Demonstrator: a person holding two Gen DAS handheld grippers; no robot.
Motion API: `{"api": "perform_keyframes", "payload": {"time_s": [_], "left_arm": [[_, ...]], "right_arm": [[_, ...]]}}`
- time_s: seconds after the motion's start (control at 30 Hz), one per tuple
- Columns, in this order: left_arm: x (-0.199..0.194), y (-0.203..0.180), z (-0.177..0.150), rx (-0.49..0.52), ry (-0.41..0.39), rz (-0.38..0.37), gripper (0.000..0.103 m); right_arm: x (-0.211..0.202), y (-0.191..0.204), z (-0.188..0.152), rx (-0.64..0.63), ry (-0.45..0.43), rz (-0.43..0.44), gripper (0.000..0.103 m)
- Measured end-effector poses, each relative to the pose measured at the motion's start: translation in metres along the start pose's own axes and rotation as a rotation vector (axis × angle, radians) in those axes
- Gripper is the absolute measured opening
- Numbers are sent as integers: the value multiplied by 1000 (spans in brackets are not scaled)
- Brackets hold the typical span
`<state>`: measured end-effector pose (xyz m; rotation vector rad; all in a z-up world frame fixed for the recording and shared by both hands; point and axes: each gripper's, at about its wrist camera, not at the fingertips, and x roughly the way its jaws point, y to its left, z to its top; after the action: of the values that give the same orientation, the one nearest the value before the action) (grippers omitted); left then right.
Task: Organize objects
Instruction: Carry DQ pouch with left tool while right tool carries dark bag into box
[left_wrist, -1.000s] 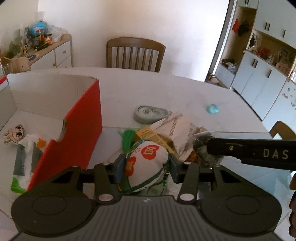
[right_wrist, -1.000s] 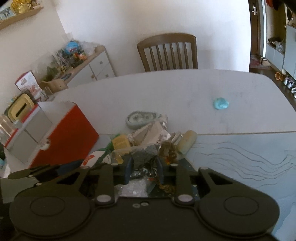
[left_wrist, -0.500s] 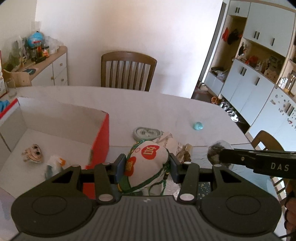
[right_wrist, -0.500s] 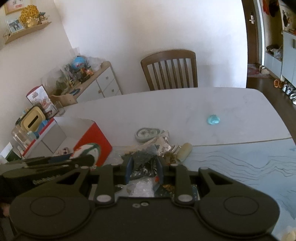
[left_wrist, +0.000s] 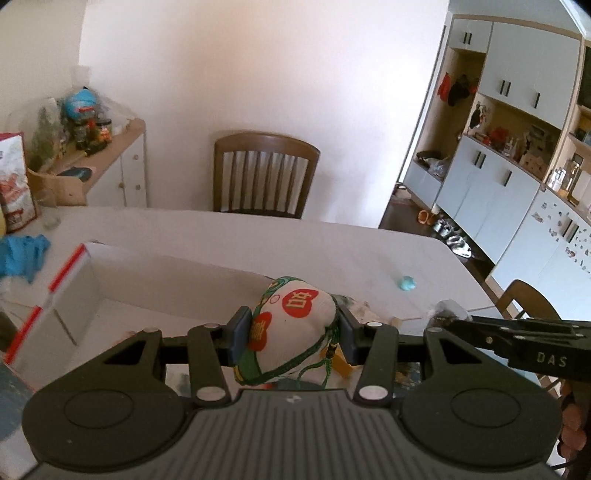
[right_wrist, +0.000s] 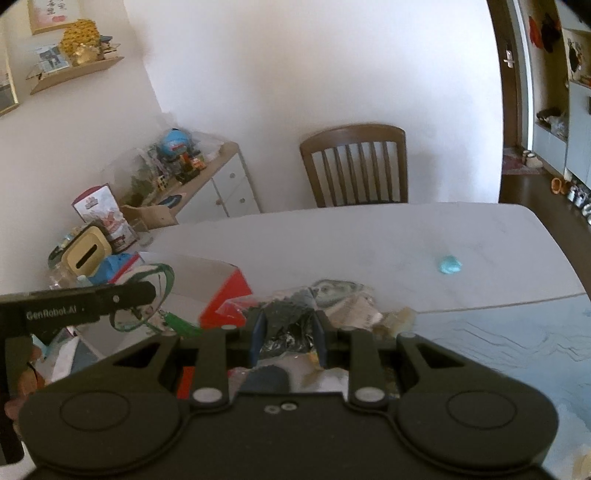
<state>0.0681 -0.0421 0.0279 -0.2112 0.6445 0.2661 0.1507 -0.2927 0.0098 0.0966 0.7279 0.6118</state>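
My left gripper (left_wrist: 291, 334) is shut on a white cloth pouch (left_wrist: 295, 325) with red apple prints and green cord, held high above the table. The open red-and-white cardboard box (left_wrist: 85, 295) lies below and to its left. My right gripper (right_wrist: 288, 336) is shut on a crinkled silver-and-dark foil packet (right_wrist: 286, 328), also lifted. It shows at the right of the left wrist view (left_wrist: 447, 314). Under both lies a pile of wrappers and packets (right_wrist: 354, 310) beside the box (right_wrist: 229, 291).
A small blue lump (right_wrist: 450, 264) lies alone on the white table (right_wrist: 369, 236). A wooden chair (left_wrist: 264, 173) stands at the far side. A tissue box (right_wrist: 86, 253) and blue cloth (left_wrist: 22, 253) sit left of the box. A blue patterned mat (right_wrist: 498, 350) covers the table's right.
Both grippers have risen well above the table with their loads. The left gripper has carried the pouch up and left, over the edge of the box.
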Motion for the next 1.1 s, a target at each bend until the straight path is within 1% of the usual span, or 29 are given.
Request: {"api": "perform_keyframes", "payload": {"time_s": [0.2, 0.47, 0.5, 0.67, 0.83, 1.0, 1.1], "left_arm": [[-12, 44, 13, -9, -11, 26, 48], [-16, 91, 21, 30, -11, 68, 48], [-16, 96, 21, 42, -11, 63, 48], [-3, 126, 17, 53, 31, 78, 48], [15, 152, 9, 60, 82, 87, 48], [34, 164, -2, 97, 139, 95, 48], [48, 171, -10, 112, 174, 103, 48]], "right_arm": [[9, 41, 6, -34, -13, 24, 27], [33, 93, 11, -68, -3, 41, 27], [38, 99, 12, -72, 4, 43, 27], [65, 131, 12, -117, 29, 37, 27], [97, 158, 10, -168, 60, 12, 27], [134, 175, 13, -217, 92, -16, 27], [160, 178, 12, -221, 137, -24, 27]]}}
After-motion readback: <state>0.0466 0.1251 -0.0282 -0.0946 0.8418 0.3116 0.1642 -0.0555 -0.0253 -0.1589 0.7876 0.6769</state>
